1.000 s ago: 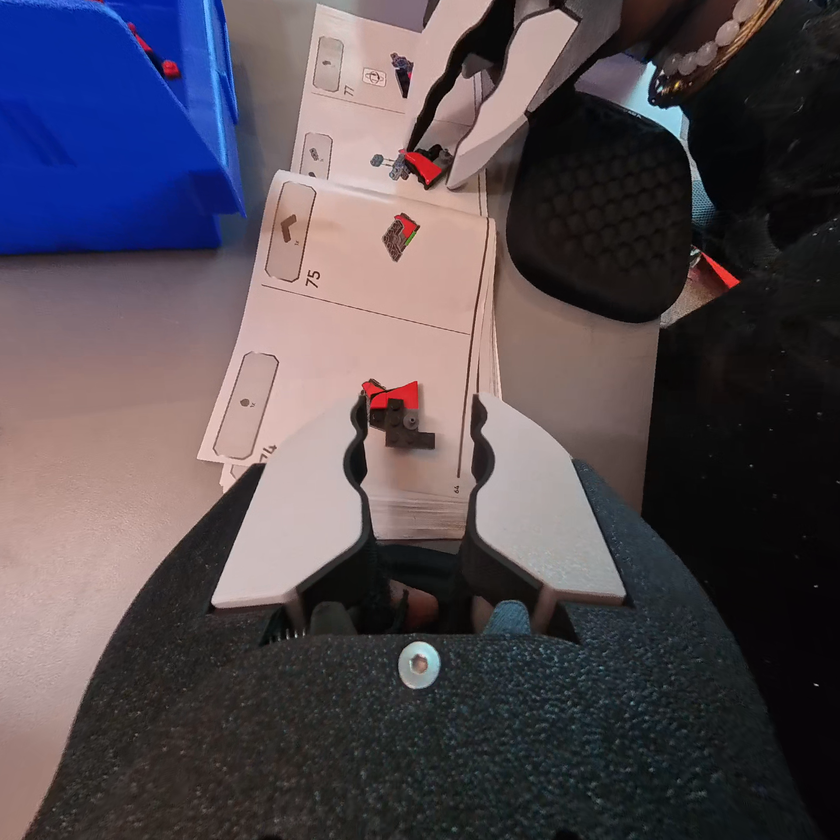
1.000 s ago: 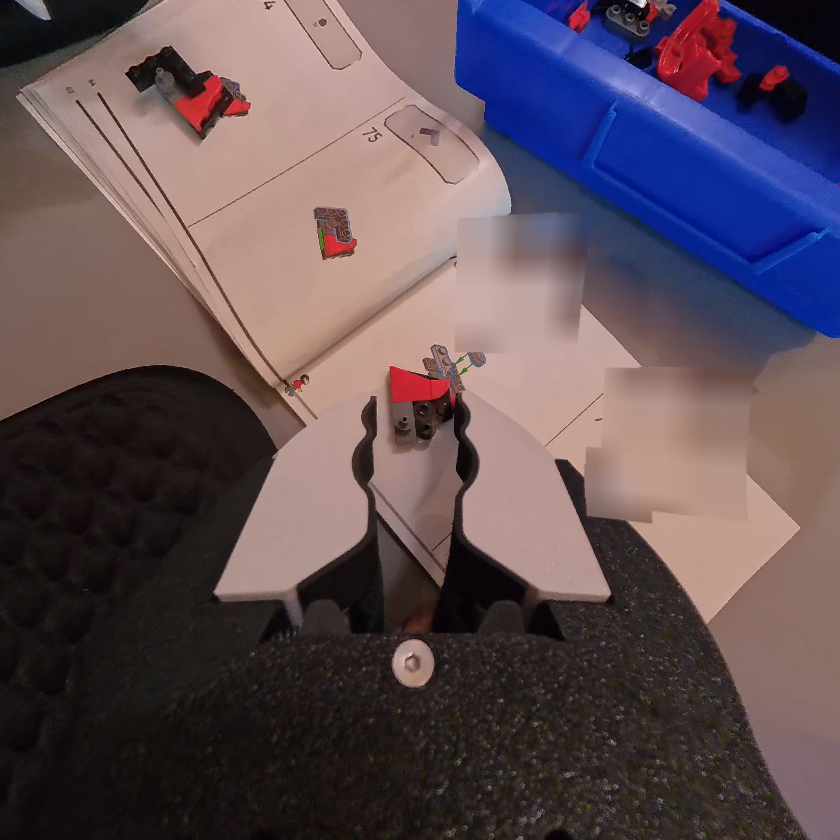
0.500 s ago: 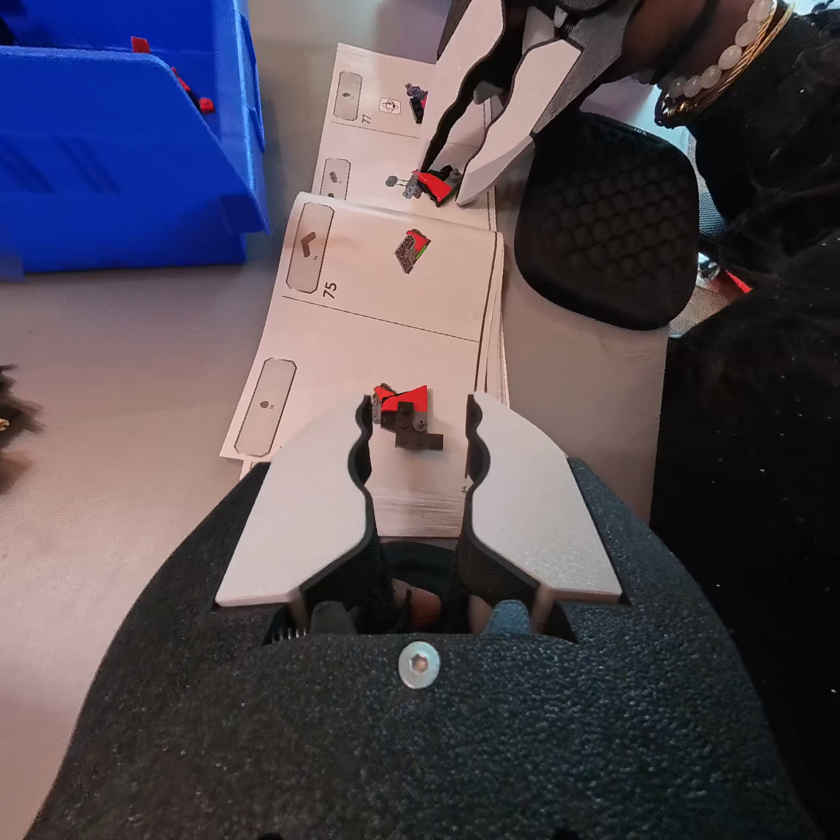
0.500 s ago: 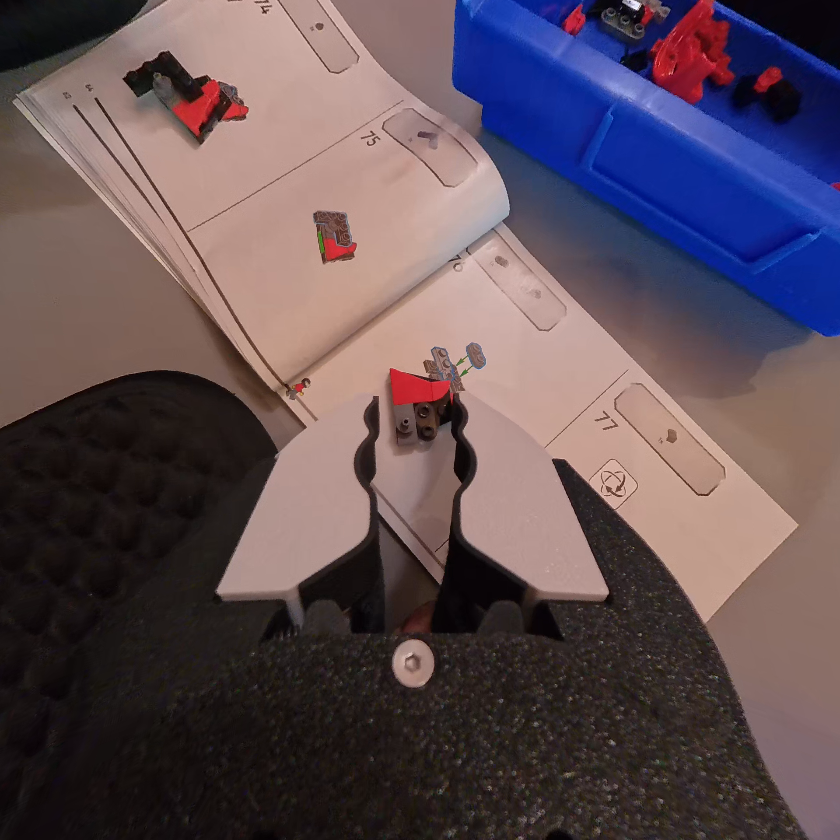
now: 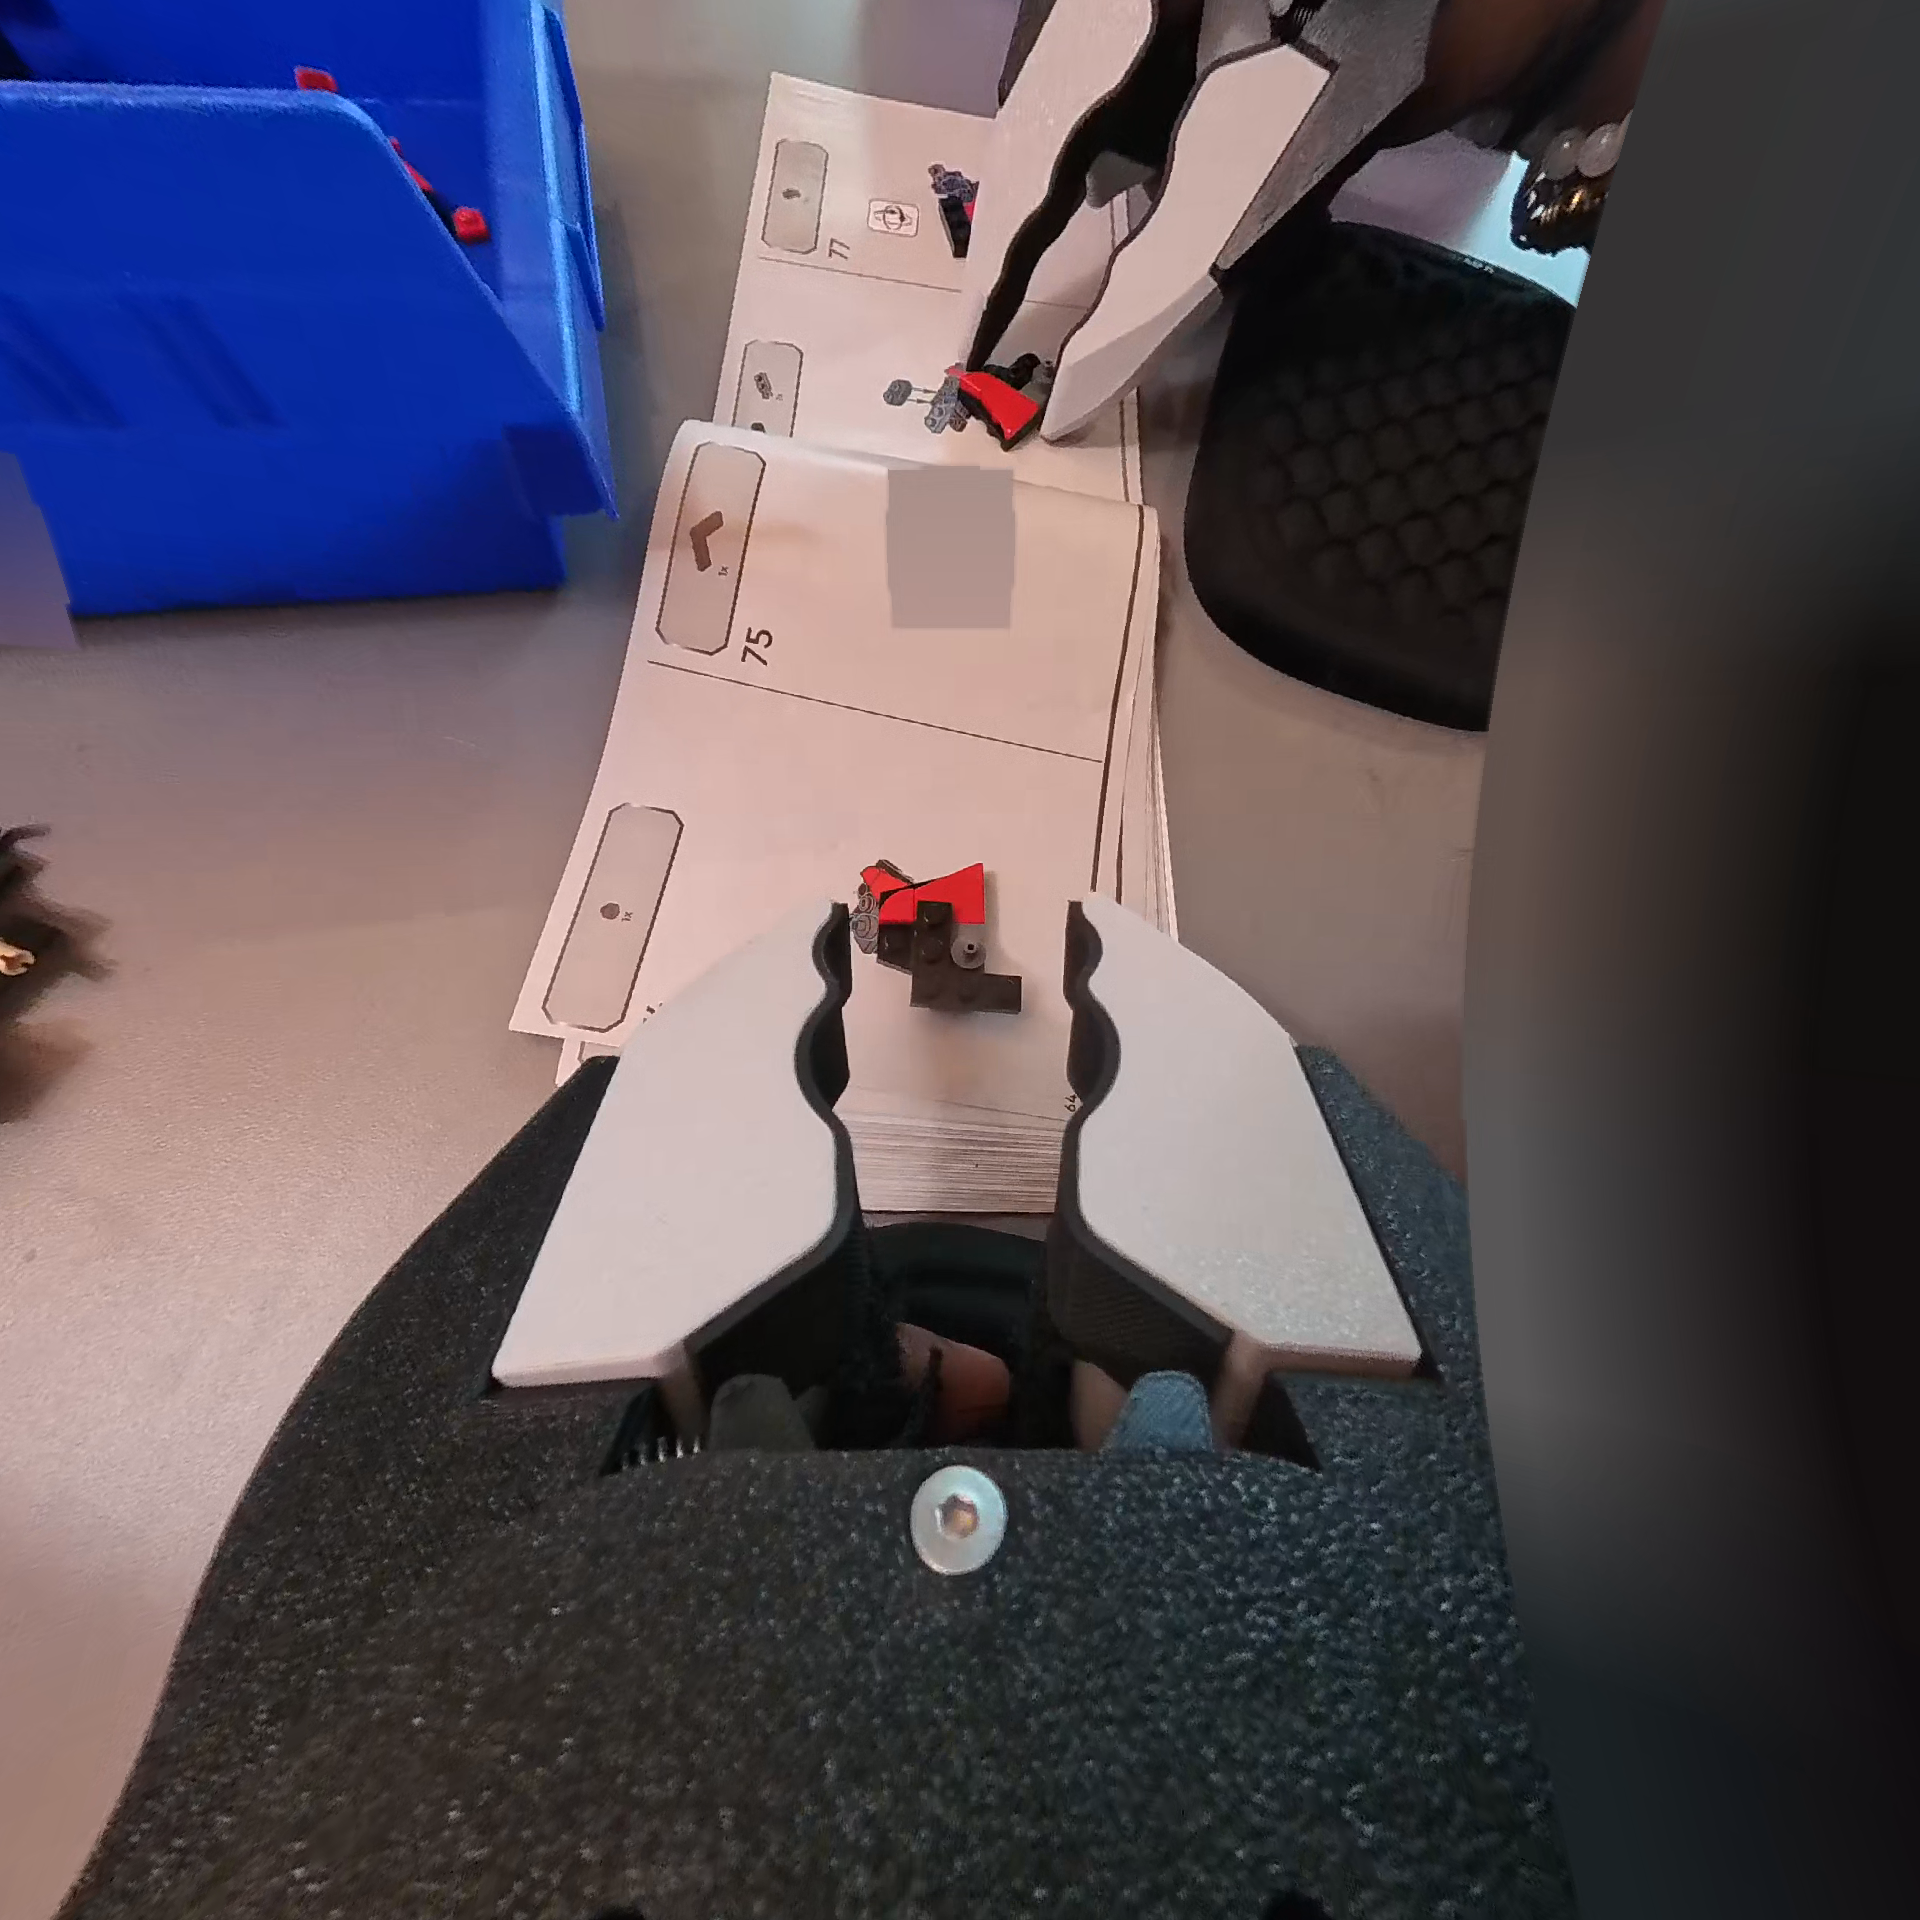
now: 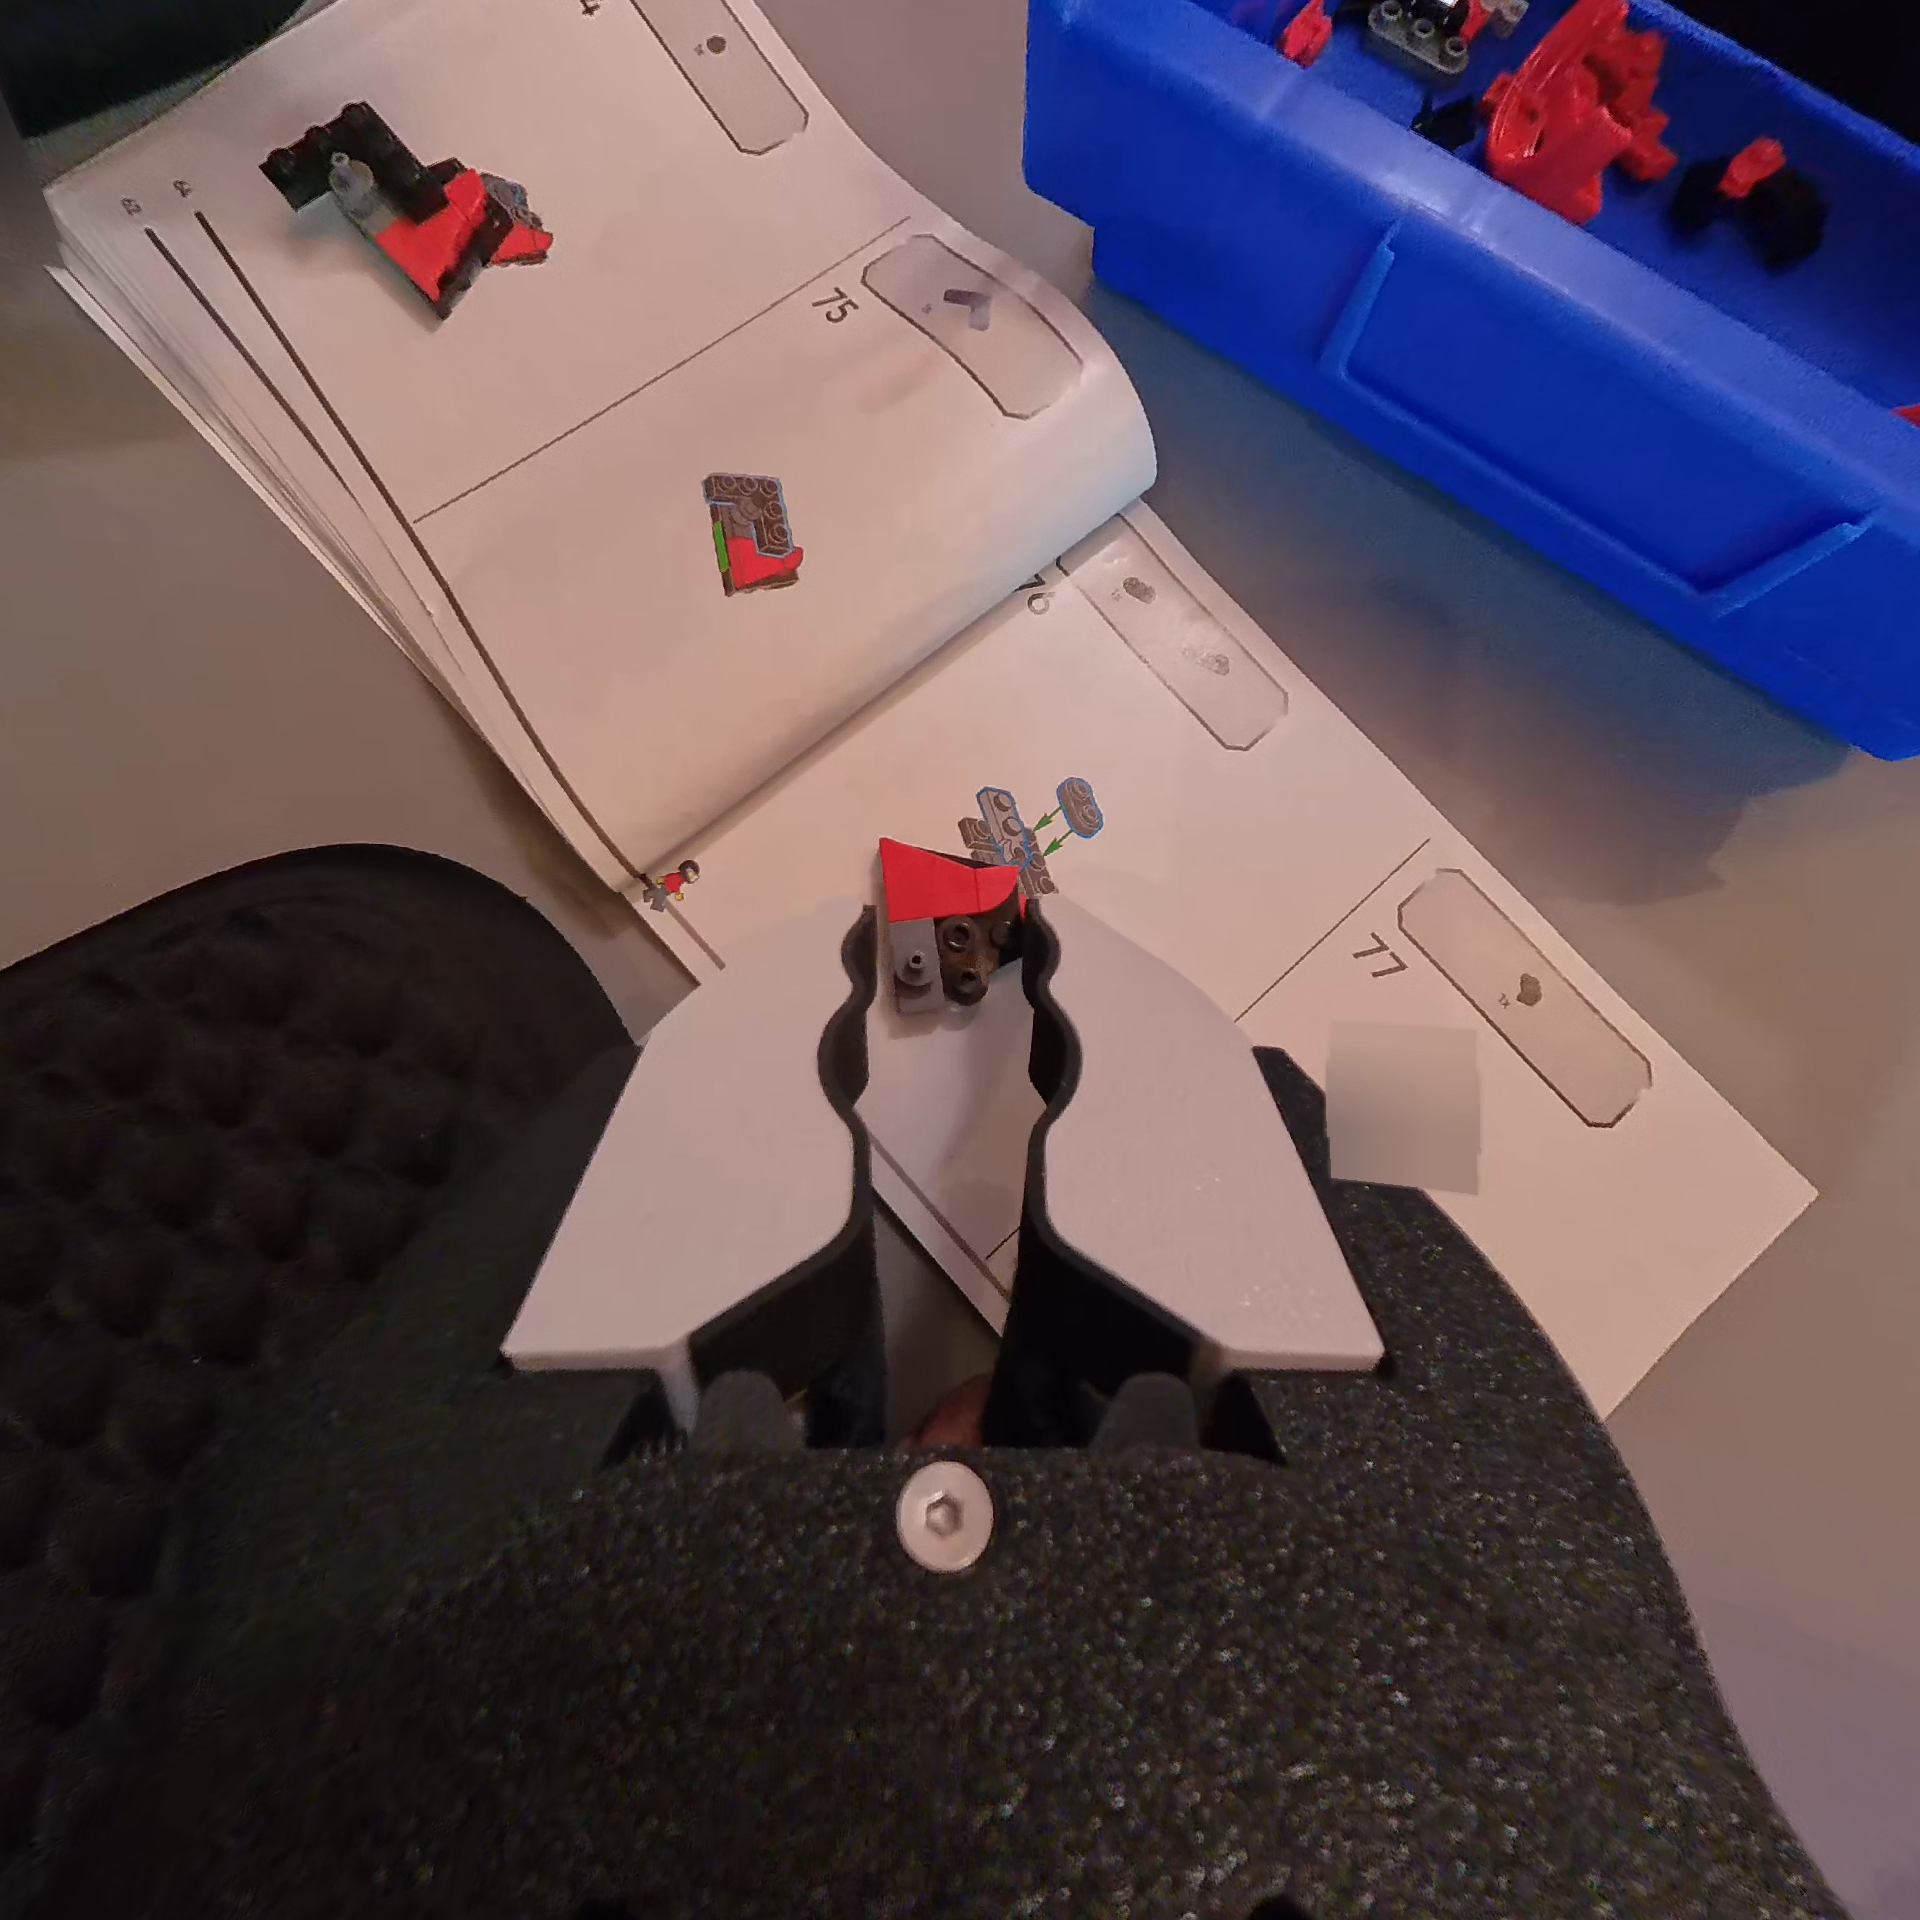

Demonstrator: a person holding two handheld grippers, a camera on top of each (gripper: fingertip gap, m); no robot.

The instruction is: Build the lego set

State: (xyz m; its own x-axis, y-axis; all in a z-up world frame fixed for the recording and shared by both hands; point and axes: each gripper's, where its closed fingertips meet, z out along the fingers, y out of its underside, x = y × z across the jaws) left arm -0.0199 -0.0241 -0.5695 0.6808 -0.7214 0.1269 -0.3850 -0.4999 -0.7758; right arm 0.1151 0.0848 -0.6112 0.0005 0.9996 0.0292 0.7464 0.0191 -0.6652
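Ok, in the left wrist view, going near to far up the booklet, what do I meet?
Open left gripper → black-and-red lego assembly → white instruction booklet's curled page → second red-and-black lego piece at the right gripper.

Left gripper point(image 5: 951, 935), right gripper point(image 6: 945, 935): grey scalloped fingers, black textured housings, silver hex screw; beaded bracelet point(image 5: 1569, 166) at wrist.

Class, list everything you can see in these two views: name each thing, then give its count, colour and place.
Open paper instruction booklet: one, white, on table.
Small brick assembly on the left page: one, red and black, between left jaws.
Small brick assembly on the right page: one, red, grey and black, at right jaws.
Plastic parts bin: at least one, blue, beside booklet.
Loose bricks: several, red and black, in bin.
Dimpled pad: one, black, beside booklet.
Table: grey.
Left gripper: jaws open.
Right gripper: jaws close around assembly, grip unclear.
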